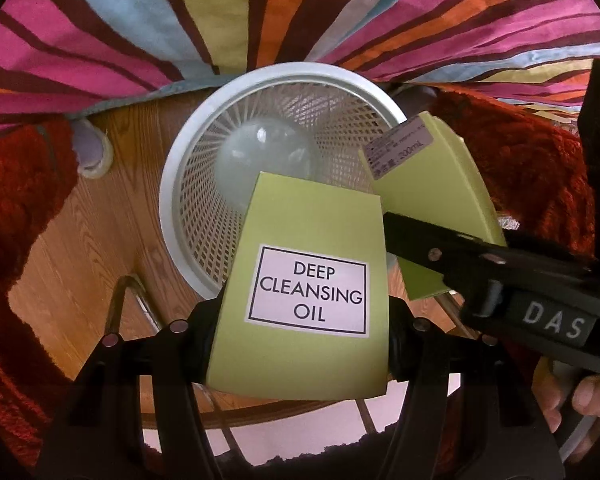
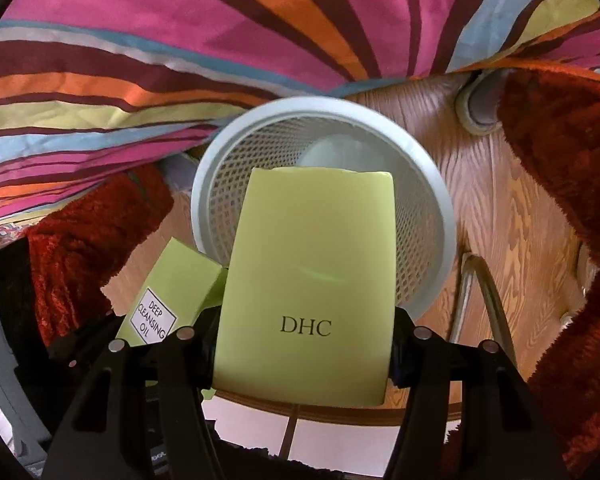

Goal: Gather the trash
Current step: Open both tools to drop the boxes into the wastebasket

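The left gripper [image 1: 300, 320] was clamped on a green box labelled DEEP CLEANSING OIL [image 1: 304, 292], its pads pressing both sides, and the box's far end reached over the near rim of the white mesh wastebasket [image 1: 180, 184]. The right gripper [image 2: 304, 340] gripped a second green box marked DHC [image 2: 308, 280] in the same manner, that box also tipped out over the wastebasket's near rim [image 2: 446, 248]. In the left wrist view the right gripper [image 1: 420, 236] came in from the right of the wastebasket with its box [image 1: 432, 184] angled above the opening, and part of a hand [image 1: 588, 396] showed at the handle. In the right wrist view the oil box [image 2: 172, 292] sat to the left of the wastebasket. Inside the wastebasket lay a pale, rounded, translucent thing [image 1: 260, 152] that I could not identify. The wastebasket stood on a wood-grain floor [image 1: 80, 248], with a shaggy red rug [image 1: 16, 192] on either side of it and a striped cloth [image 1: 260, 8] hanging just behind it.
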The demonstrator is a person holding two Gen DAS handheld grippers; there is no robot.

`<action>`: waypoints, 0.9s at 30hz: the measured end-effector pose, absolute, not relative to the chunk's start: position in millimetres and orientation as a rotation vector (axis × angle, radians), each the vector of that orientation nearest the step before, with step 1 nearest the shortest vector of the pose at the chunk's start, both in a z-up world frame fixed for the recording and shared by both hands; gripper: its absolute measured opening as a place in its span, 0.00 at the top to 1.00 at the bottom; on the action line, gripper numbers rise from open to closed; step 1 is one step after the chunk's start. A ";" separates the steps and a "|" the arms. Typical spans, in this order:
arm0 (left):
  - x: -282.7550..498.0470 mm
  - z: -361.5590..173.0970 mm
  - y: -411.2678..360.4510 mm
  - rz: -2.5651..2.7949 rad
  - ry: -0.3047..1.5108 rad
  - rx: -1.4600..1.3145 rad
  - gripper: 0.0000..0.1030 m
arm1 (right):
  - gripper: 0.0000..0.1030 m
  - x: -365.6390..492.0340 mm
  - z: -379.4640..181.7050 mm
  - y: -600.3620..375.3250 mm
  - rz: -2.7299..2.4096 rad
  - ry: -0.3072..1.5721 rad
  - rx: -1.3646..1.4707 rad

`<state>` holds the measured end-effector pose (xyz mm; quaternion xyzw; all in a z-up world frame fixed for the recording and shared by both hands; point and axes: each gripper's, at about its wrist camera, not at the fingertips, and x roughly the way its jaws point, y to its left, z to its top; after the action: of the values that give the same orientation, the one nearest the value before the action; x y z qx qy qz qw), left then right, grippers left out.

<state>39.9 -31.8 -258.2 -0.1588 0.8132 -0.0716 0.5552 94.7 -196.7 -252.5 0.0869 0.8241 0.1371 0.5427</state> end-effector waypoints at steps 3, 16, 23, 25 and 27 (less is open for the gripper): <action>39.1 -261.5 -32.8 -0.166 1.935 -0.382 0.41 | 0.45 93.0 -256.6 -198.4 0.319 1.980 0.213; 35.1 -270.0 -26.3 -0.132 1.981 -0.397 0.19 | 0.28 92.7 -261.6 -202.7 0.267 2.019 0.244; 37.7 -254.4 -17.2 -0.106 1.906 -0.408 0.19 | 0.28 95.8 -244.1 -202.7 0.276 1.934 0.238; 37.9 -240.1 -9.5 -0.090 1.847 -0.425 0.19 | 0.28 97.7 -227.7 -203.7 0.295 1.862 0.245; 38.4 -225.4 -1.4 -0.078 1.793 -0.430 0.19 | 0.28 99.1 -210.2 -205.8 0.319 1.789 0.248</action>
<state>38.4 -1.4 -225.4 -0.1856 0.7746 -0.0336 0.6037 99.1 -205.8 -210.2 0.1074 0.7742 0.1381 0.6083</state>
